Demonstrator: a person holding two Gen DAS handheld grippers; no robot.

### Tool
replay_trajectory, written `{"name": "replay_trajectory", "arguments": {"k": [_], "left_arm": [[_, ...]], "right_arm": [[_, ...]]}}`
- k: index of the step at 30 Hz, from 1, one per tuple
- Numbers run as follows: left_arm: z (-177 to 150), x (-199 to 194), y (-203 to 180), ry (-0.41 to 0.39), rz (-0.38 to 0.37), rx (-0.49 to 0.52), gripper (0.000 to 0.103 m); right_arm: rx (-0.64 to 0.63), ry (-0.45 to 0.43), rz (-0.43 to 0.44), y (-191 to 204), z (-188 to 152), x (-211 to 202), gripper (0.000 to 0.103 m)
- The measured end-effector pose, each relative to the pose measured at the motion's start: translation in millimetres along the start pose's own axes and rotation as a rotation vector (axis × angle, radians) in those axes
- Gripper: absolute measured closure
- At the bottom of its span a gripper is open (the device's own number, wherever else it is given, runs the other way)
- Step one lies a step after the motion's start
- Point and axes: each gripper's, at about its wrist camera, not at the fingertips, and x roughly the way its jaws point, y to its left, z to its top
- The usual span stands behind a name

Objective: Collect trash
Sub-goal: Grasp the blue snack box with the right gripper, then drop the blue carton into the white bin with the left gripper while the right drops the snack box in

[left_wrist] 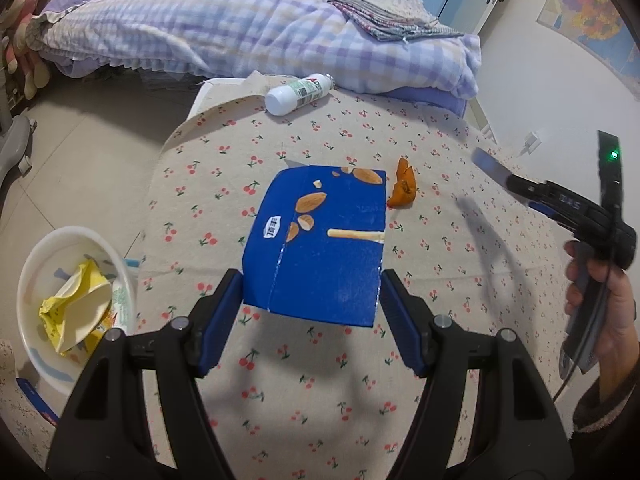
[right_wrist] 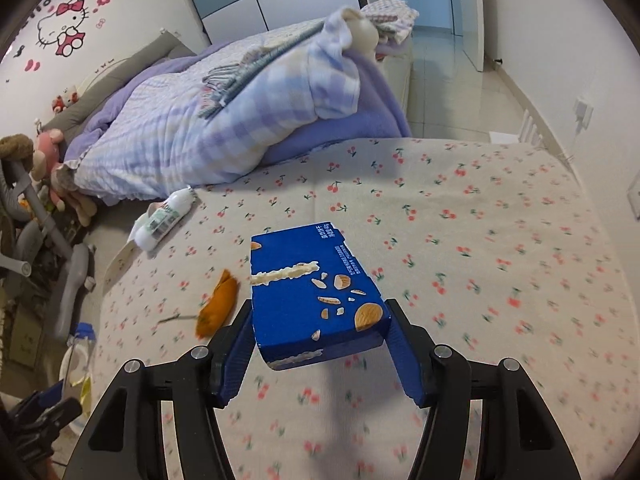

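While a white bin (left_wrist: 76, 300) waits at left, two grippers frame a blue snack box (left_wrist: 320, 240).

Both the left gripper (left_wrist: 310, 312) and right gripper (right_wrist: 320, 344) hold fingers wide astride the box on the cherry-print surface (left_wrist: 440, 320); one should probably close squarely on its sides. Orange peel (left_wrist: 404, 190), a white bottle (left_wrist: 298, 94), then a bed (left_wrist: 200, 20) lie beyond.

One blue box (left_wrist: 320, 240) — one bottle (left_wrist: 298, 93), one orange peel (left_wrist: 403, 186), one bin (left_wrist: 40, 248).

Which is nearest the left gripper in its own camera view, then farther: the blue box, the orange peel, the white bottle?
1. Blue box, between the left gripper's fingers.
2. Orange peel, beyond the box's right corner.
3. White bottle, at the table's far edge.
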Motion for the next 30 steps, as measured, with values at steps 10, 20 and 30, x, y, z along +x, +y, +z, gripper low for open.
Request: {"name": "replay_trajectory", "arguments": {"k": [10, 20, 30], "left_arm": [[-15.5, -35.0, 27.2, -0.038, 0.013, -0.02, 0.033], [-31.1, -56.1, 77.6, -0.046, 0.073, -0.082, 0.033], [-39.4, -73.1, 135.8, -0.06, 0.137, -0.194, 0.033]], "right_arm": [[-0.015, 0.046, 0.034, 30.9, -40.9, -59.9, 0.04], [-0.074, 0.118, 0.175, 86.8, -85.0, -56.1, 0.04], [-0.173, 0.166, 0.263, 150.4, -100.0, -42.8, 0.04]]}}
